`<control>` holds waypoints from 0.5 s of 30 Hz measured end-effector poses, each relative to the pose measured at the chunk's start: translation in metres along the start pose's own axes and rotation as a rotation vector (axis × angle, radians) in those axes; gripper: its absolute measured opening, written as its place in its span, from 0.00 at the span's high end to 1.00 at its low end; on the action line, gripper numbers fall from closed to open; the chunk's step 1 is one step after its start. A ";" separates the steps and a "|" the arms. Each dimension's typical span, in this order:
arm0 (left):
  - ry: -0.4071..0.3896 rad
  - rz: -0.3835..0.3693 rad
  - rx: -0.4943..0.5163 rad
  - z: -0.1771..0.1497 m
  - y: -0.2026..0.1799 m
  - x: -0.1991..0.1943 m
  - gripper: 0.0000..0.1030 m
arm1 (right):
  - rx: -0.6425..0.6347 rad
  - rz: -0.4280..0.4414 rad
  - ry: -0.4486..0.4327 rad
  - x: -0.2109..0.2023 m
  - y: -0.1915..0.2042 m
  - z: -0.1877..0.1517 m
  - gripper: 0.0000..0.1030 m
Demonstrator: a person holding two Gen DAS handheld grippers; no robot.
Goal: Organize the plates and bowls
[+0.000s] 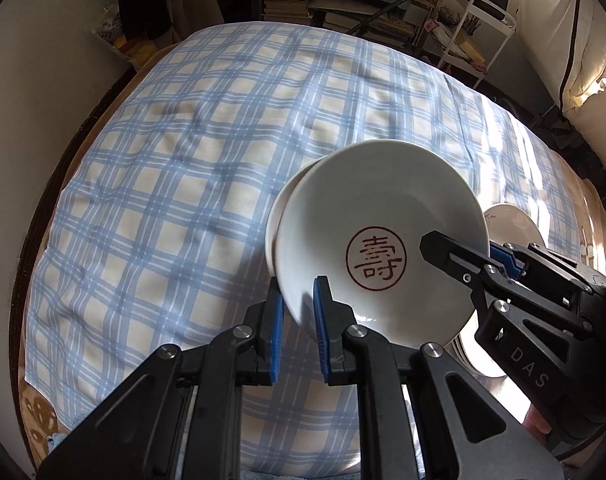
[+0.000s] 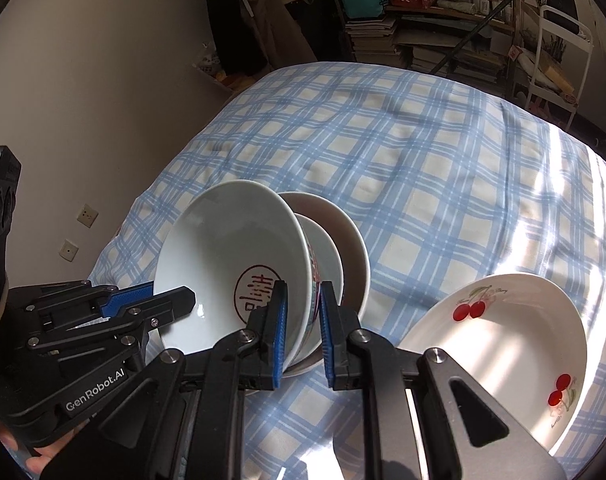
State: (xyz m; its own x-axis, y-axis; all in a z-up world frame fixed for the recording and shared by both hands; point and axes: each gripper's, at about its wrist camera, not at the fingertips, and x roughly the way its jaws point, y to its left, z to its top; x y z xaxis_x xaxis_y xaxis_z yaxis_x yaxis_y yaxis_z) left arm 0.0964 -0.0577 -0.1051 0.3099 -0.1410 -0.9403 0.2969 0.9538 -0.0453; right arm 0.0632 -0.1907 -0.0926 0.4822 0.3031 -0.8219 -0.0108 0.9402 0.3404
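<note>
Top bowl: a white bowl with a red seal character [image 1: 377, 258] inside its base, tilted with its mouth toward the cameras, held above the checked cloth.
Stack under it: in the right wrist view the seal bowl [image 2: 231, 264] nests in a second bowl [image 2: 323, 256] with a red and blue pattern on its outer wall; behind both stands a pale bowl with a brownish inside [image 2: 351, 248]. Whether these lower bowls rest on the cloth I cannot tell.
Left gripper: the left gripper [image 1: 299, 312] has its blue pads pressed together on the near rim of the seal bowl, one pad inside the wall and one outside.
Right gripper: the right gripper [image 2: 303, 316] is clamped on the opposite rim of the nested bowls, one pad inside the seal bowl and the other against the patterned outer wall.
Cherry plates: white plates with red cherry prints [image 2: 511, 344] lie stacked on the cloth just beside the bowl stack, in a patch of sunlight.
Cloth: a blue and cream checked cloth [image 1: 183, 184] covers the whole surface beneath the bowl stack, with some creases.
Beyond the bowl stack: shelves of stacked books and papers [image 1: 299, 0] past the cloth's far edge, and near them a white metal cart [image 2: 559, 64].
</note>
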 end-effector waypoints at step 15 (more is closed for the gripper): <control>0.052 -0.004 -0.029 -0.001 0.002 0.023 0.85 | 0.002 -0.012 -0.019 0.006 -0.004 -0.005 0.83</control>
State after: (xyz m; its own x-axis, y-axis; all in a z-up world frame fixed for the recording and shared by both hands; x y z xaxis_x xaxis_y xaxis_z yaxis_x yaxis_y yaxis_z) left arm 0.1035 -0.0588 -0.1270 0.2614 -0.1316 -0.9562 0.2719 0.9606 -0.0579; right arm 0.0617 -0.1918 -0.1007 0.4992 0.2885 -0.8170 -0.0027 0.9434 0.3315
